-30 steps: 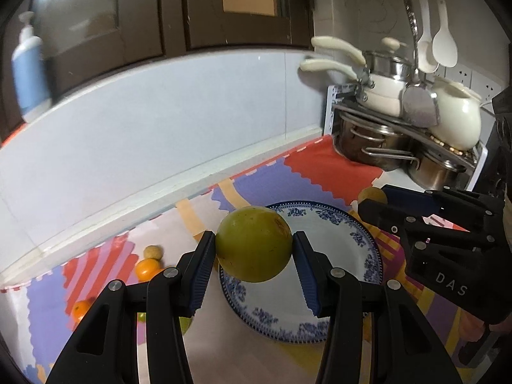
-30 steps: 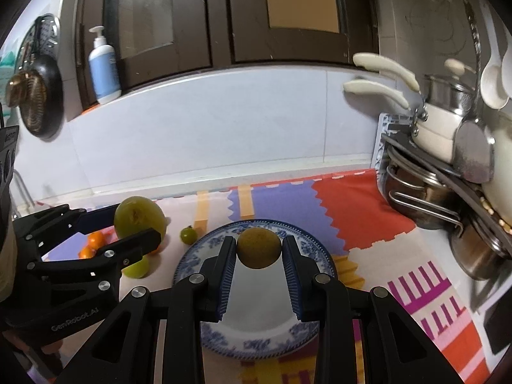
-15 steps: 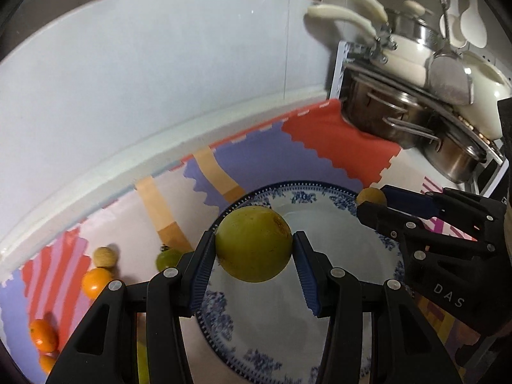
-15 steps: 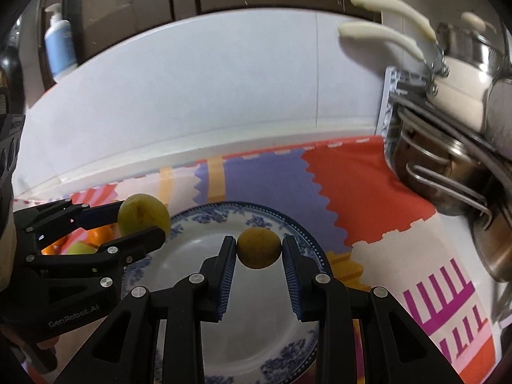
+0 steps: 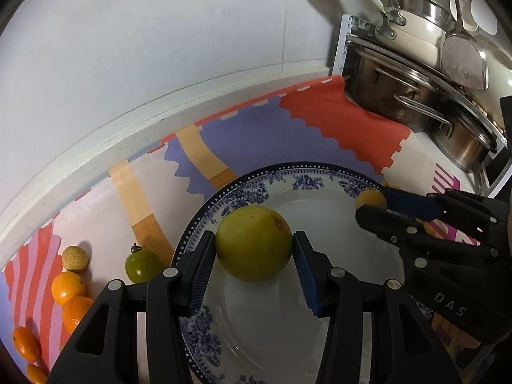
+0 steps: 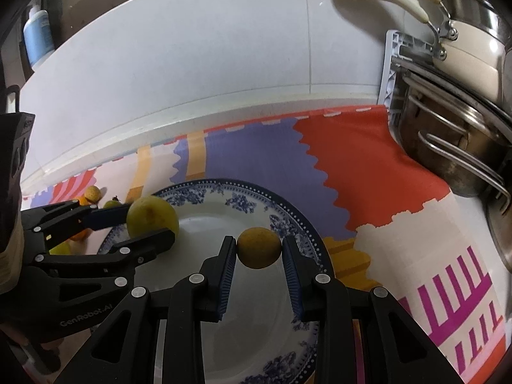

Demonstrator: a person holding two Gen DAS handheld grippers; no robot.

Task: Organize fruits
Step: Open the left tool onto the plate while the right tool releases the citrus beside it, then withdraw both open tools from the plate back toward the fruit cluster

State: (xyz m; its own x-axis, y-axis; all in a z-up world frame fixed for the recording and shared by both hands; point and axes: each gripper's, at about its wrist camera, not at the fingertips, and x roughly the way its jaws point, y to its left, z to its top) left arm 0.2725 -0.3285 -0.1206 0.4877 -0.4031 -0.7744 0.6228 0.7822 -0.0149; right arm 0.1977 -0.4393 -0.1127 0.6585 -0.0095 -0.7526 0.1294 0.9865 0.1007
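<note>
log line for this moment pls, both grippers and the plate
left gripper: shut on large green-yellow fruit | right gripper: shut on small yellow fruit | both over blue-patterned plate | plate: no fruit resting yet

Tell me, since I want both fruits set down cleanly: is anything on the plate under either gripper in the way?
Nothing visible is. The left gripper holds the large green-yellow fruit and the right gripper holds the small yellow fruit, both over the blue-patterned plate, whose white centre shows bare beneath them.
</note>
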